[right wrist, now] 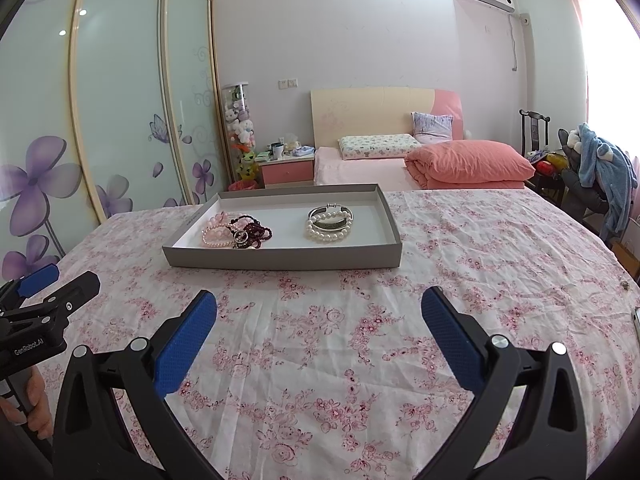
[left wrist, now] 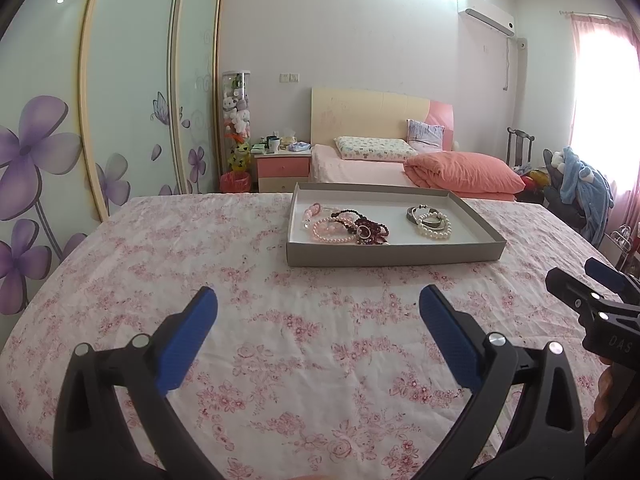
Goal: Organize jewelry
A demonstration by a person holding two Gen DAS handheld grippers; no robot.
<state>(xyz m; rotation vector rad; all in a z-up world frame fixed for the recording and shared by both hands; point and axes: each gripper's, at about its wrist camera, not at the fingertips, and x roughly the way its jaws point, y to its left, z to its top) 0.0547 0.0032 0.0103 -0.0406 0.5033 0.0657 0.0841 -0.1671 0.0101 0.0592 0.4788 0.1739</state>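
Observation:
A shallow grey tray (left wrist: 394, 254) (right wrist: 280, 258) stands on the floral cloth ahead of both grippers. In its left part lie a pink pearl bracelet (left wrist: 329, 231) (right wrist: 216, 236) and dark red bead bracelets (left wrist: 370, 229) (right wrist: 252, 232). In its right part lie a white pearl bracelet (left wrist: 434, 229) (right wrist: 329, 229) and a silver bangle (left wrist: 424, 213) (right wrist: 331, 213). My left gripper (left wrist: 318, 300) is open and empty, short of the tray. My right gripper (right wrist: 319, 300) is open and empty, short of the tray; it also shows at the right edge of the left wrist view (left wrist: 588, 280).
The table is covered by a pink floral cloth (left wrist: 280, 340) (right wrist: 480, 260). Behind it stand a bed with an orange quilt (left wrist: 464, 170), a pink nightstand (left wrist: 283, 168), a wardrobe with sliding doors (left wrist: 120, 100) and a chair with blue clothing (right wrist: 600, 176).

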